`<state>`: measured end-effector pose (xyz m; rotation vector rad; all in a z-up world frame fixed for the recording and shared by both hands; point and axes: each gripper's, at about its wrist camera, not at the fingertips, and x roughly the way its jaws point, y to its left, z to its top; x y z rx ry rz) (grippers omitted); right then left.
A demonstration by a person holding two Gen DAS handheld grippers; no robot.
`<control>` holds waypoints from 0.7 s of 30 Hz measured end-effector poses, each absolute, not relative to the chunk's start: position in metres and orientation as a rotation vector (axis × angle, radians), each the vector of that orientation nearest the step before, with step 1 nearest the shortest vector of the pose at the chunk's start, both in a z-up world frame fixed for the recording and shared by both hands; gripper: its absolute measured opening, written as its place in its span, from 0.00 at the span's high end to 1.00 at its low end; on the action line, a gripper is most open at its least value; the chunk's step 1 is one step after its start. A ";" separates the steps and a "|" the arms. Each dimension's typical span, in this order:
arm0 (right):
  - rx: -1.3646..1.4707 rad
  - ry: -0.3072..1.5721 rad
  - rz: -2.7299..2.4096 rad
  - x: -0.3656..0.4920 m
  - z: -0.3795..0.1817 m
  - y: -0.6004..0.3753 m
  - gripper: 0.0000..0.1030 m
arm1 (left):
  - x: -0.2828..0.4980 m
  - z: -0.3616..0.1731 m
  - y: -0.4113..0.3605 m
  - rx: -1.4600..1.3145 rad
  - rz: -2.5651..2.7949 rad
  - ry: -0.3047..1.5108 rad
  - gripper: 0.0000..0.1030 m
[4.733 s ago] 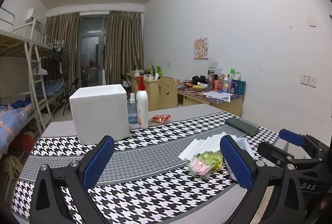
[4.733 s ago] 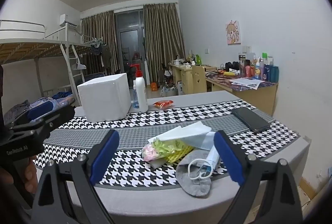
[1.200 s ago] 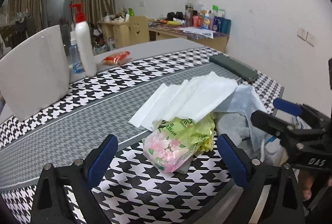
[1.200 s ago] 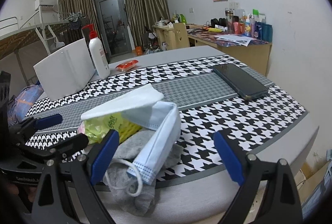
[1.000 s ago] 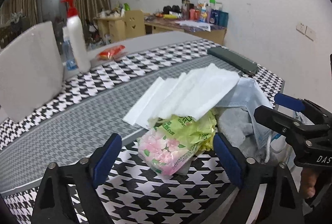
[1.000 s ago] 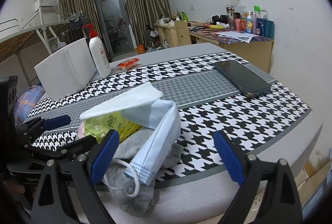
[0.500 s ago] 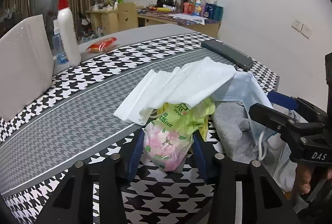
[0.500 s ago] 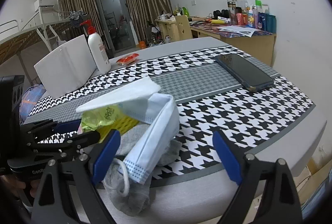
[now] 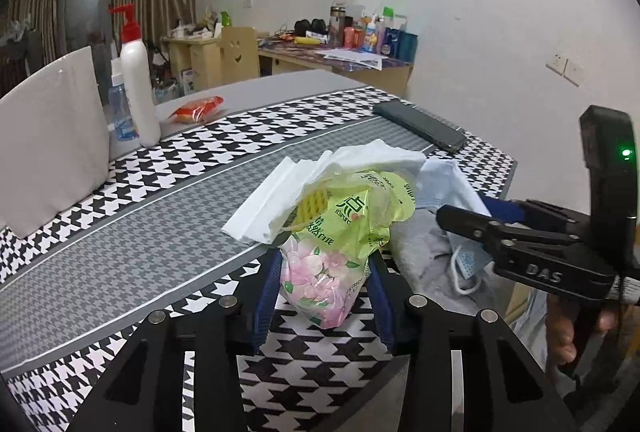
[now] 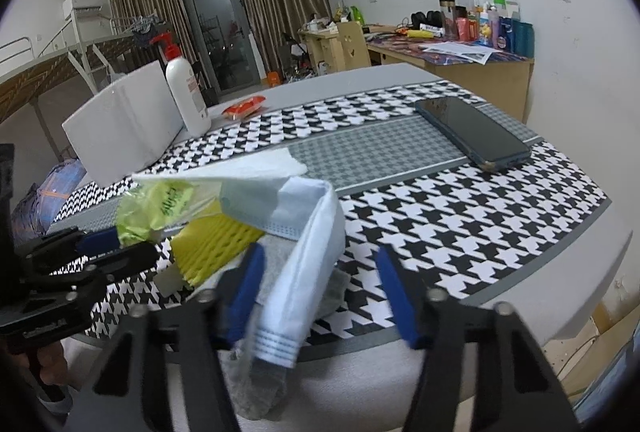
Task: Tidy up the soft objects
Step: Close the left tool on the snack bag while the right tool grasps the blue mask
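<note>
Soft pile sits at the near edge of the table [image 9: 304,88], on the houndstooth runner [image 9: 120,232]. Pile contents: plastic bag [image 9: 336,244] (green and pink floral print), tissues [image 9: 280,200] draped over it, yellow foam net [image 10: 216,240] beside the bag, blue mask [image 10: 304,252], grey sock [image 9: 424,252] under the mask.

Left gripper [image 9: 325,286]: jaws closing, both blue pads pressed against the pink end of the bag; bag gripped and bulging between them.

Right gripper [image 10: 326,290]: jaws closing, partly narrowed. Mask hangs between the pads, near the left one; right pad clearly apart from it. Left-pad contact: cannot tell. Frame is motion-blurred.

Relative to the pile: phone [image 10: 472,132] well beyond it to the right, on the runner. White box [image 9: 52,152] far left. Pump bottle [image 9: 138,80] and small blue bottle [image 9: 120,112] just beside the box. Orange packet [image 9: 196,108] beyond the runner, near the bottles.
</note>
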<state>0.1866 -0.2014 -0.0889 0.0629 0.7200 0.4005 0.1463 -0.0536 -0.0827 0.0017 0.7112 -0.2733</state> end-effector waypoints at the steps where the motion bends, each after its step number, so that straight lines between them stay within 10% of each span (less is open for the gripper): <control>1: 0.064 0.724 0.401 0.186 -0.090 -0.202 0.50 | 0.144 -0.081 -0.054 0.003 -0.275 0.704 0.57; 10: 0.067 0.761 0.367 0.178 -0.094 -0.209 0.84 | 0.132 -0.079 -0.058 0.003 -0.290 0.681 0.57; 21: 0.062 0.667 0.303 0.163 -0.070 -0.218 0.86 | 0.121 -0.065 -0.057 0.003 -0.279 0.640 0.57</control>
